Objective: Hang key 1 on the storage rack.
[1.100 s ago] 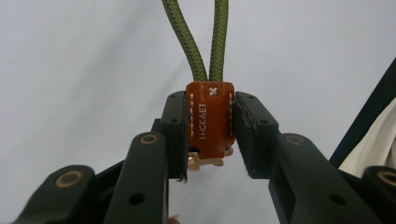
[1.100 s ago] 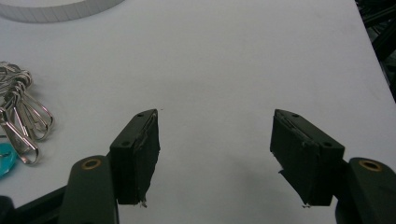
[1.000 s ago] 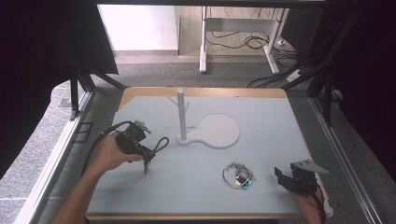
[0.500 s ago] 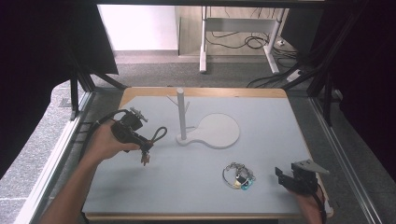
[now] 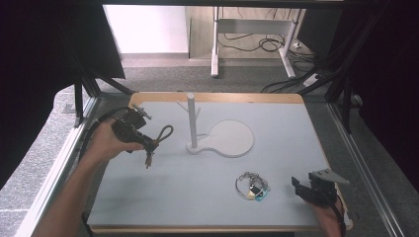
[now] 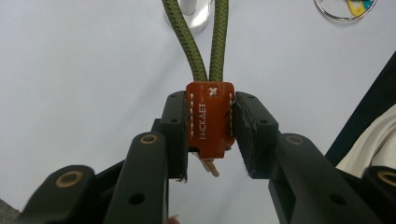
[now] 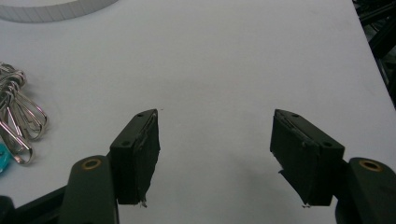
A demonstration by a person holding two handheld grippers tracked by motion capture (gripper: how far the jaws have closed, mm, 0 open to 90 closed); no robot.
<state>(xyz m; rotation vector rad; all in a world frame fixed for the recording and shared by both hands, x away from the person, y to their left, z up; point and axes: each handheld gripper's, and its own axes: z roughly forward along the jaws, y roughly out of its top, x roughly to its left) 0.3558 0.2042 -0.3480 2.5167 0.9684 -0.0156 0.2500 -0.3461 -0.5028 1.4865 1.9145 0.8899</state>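
My left gripper (image 6: 210,122) is shut on the brown leather tab (image 6: 210,109) of a keychain, whose green rope loop (image 6: 217,37) runs up out of the jaws. In the high view, the left gripper (image 5: 147,144) hangs above the table's left side, with the rope loop (image 5: 166,132) pointing toward the white peg stand (image 5: 191,118) and a small key (image 5: 147,161) dangling below. A bunch of key rings (image 5: 252,185) lies near the front right. Beside it, my right gripper (image 5: 302,189) rests open; its jaws (image 7: 215,140) hold nothing.
The stand's post rises from a flat white round base (image 5: 231,138) at the table's middle. The key rings (image 7: 18,121) lie left of my right jaws. The grey table top (image 5: 276,118) has a wooden rim; metal frame rails run along both sides.
My left hand has lifted the keychain off the table and drawn it up and back to the left. The right gripper and the key rings have not moved.
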